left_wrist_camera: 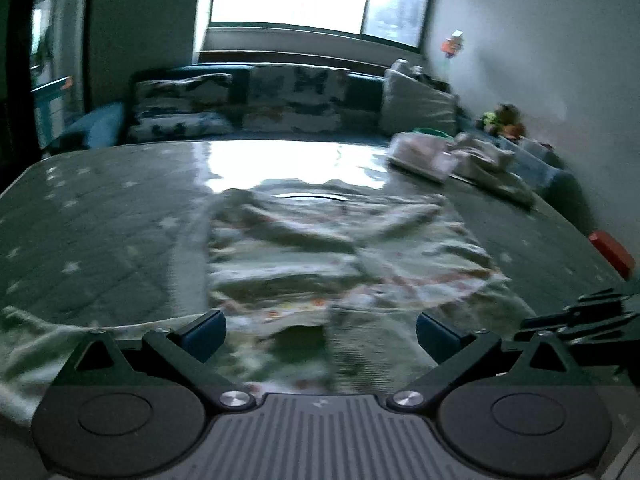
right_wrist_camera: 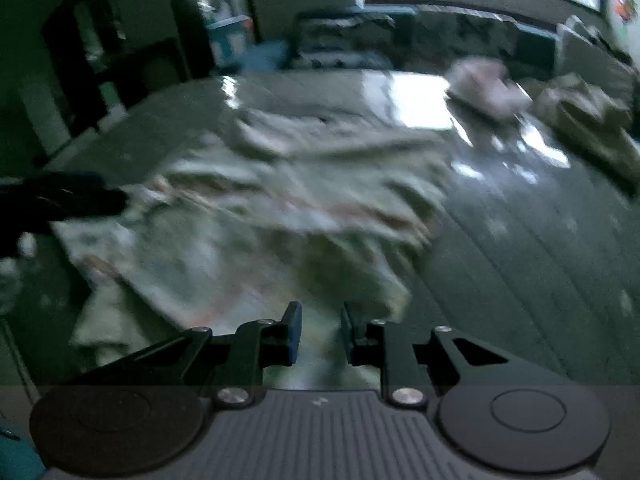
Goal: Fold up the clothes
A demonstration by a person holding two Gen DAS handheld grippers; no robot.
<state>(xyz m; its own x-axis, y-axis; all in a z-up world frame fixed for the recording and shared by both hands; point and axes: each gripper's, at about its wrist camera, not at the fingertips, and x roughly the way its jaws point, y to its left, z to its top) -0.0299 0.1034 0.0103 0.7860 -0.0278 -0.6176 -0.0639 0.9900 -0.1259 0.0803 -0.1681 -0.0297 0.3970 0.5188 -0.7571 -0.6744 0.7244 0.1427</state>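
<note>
Garment (left_wrist_camera: 340, 256): lying crumpled on the shiny table (left_wrist_camera: 100, 220), spreading out just ahead of both my tongs.
Left tongs (left_wrist_camera: 321, 334): I am holding them wide apart over the near hem, gripping nothing.
Right tongs (right_wrist_camera: 320, 334): I am keeping only a narrow gap; cloth is showing between the pads (right_wrist_camera: 294, 334), no pinch visible.
Folded piles (left_wrist_camera: 460, 156): sitting far ahead, to the right.

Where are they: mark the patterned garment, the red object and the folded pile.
Patterned garment (left_wrist_camera: 340, 248): left wrist view, its crumpled middle.
Red object (left_wrist_camera: 612, 252): left wrist view, its top face by the wall.
Folded pile (right_wrist_camera: 488, 84): right wrist view, its pale top.
</note>
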